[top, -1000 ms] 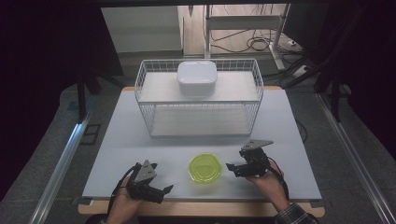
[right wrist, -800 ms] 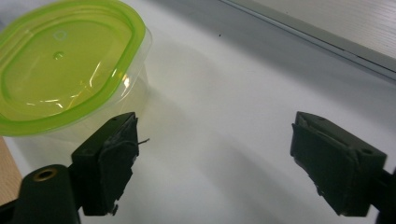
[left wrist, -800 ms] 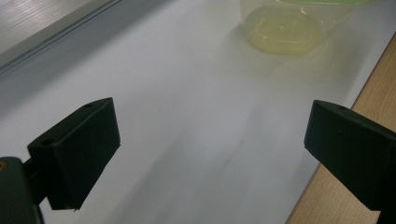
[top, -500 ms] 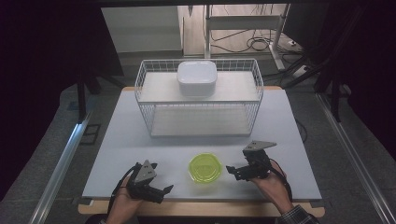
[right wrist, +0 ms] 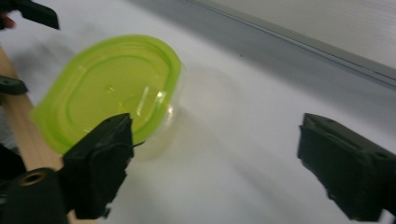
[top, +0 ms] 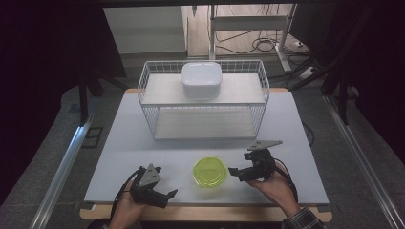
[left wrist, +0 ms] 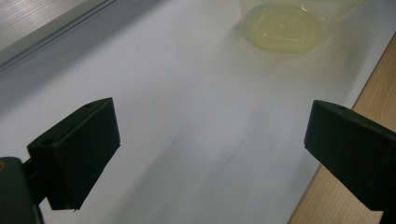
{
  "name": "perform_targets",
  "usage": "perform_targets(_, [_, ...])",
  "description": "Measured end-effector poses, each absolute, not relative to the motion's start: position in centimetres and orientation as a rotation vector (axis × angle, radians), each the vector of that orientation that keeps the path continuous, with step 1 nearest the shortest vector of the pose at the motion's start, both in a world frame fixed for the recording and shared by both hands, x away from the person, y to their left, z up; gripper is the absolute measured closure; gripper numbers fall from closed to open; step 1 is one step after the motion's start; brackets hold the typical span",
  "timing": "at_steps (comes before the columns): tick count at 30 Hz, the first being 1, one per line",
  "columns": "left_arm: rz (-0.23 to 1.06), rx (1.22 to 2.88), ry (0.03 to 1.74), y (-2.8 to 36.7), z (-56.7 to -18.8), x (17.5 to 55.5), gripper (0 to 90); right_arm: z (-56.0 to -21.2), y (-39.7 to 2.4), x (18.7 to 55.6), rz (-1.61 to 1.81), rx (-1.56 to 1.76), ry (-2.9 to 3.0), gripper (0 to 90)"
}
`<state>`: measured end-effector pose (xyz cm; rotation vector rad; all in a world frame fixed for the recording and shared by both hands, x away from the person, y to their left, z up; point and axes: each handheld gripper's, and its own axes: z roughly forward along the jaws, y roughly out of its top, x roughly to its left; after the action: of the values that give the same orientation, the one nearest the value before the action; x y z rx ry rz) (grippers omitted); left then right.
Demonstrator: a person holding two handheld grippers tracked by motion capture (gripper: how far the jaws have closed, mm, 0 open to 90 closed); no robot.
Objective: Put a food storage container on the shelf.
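The right gripper (top: 237,172) is lying level, jaws apart, just closing slightly, nearer the green container (top: 209,171) than before; the left gripper (top: 168,195) is resting open.

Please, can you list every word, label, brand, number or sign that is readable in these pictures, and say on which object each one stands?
None: no readable text stands on any object.
Green lid of the clear container: embossed outline, no letters.
White container on the wire rack: plain.
Left hand-held gripper and right hand-held gripper: no markings to read.
Table: bare white surface.
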<state>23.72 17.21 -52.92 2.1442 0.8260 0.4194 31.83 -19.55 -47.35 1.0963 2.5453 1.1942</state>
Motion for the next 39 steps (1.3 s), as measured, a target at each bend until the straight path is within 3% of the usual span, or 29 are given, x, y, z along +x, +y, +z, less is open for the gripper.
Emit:
perform_targets(5, [0.422, 2.147, 0.826, 17.2, -52.9, 23.7, 3.1, -47.2, -18.9, 32.4, 1.287, 1.139, 2.608, 30.7])
perform_targets(29, [0.424, 2.16, 0.816, 17.1, -53.0, 23.7, 3.1, -49.4, -17.2, 35.5, 1.397, 1.477, 2.768, 79.0])
perform_targets(39, [0.428, 2.161, 0.813, 17.1, -53.0, 23.7, 3.1, -49.4, -17.6, 35.7, 1.502, 1.556, 2.8, 81.7])
